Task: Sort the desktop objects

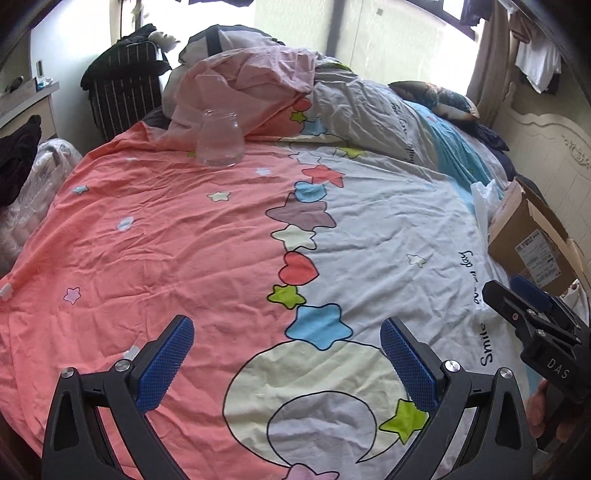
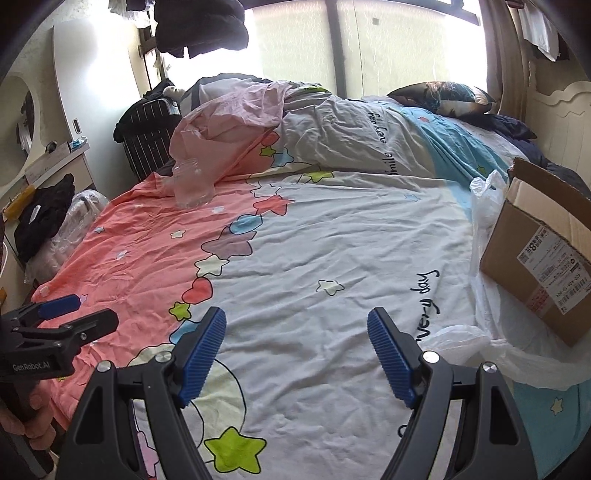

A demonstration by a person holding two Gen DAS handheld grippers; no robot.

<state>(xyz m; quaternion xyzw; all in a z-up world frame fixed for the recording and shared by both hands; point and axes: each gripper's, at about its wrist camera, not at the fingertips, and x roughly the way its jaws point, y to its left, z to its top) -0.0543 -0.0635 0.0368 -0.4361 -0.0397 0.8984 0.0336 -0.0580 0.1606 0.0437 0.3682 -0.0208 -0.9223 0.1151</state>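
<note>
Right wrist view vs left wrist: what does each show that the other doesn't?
Only the right wrist view: the white plastic bag's spread under the cardboard box, and dark clothes hanging by the window.

Only the left wrist view: the carved white headboard behind the box.

Both: the glass jar upright on the pink side of the star-print duvet, the striped suitcase, and the box at the bed's right edge. Left gripper and right gripper are both open, holding nothing.
</note>
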